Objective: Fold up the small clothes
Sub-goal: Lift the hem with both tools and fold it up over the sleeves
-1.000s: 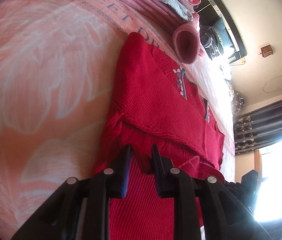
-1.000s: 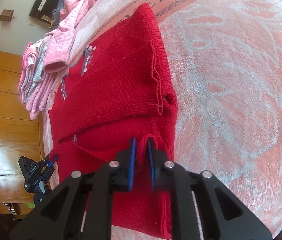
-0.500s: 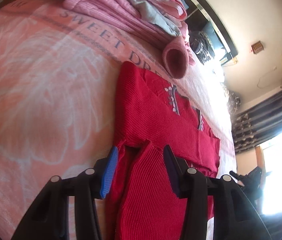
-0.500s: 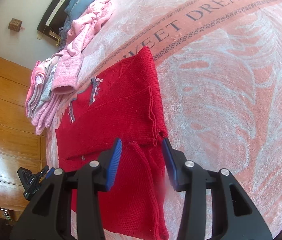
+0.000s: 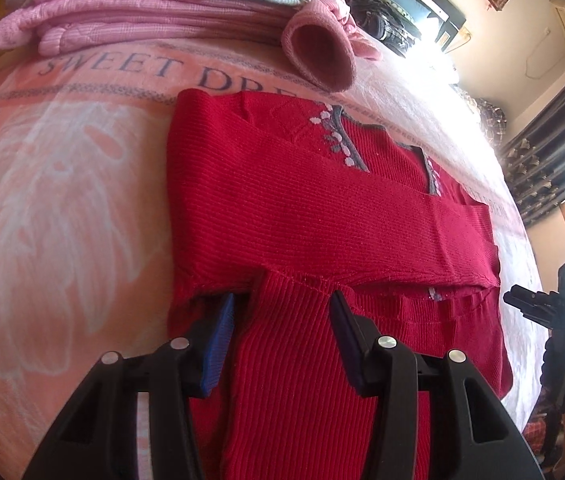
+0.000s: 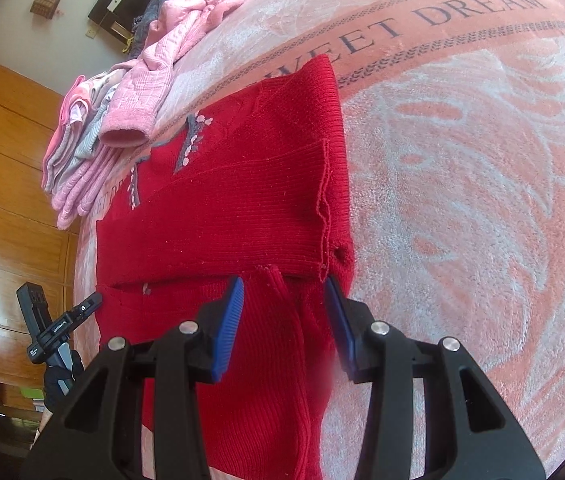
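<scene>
Sweater of soft red ribbed knit (image 5: 322, 216) lies flat on your pink flowered blanket (image 6: 462, 200), sleeves folded across. Your left gripper (image 5: 280, 330) and right gripper (image 6: 284, 314) hover spread wide, empty. Expect limp, light fabric; pinch the doubled hem corners.

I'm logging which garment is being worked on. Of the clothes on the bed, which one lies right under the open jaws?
The red sweater, spread flat and partly folded. The pink clothes sit piled farther back by the lettering.
</scene>
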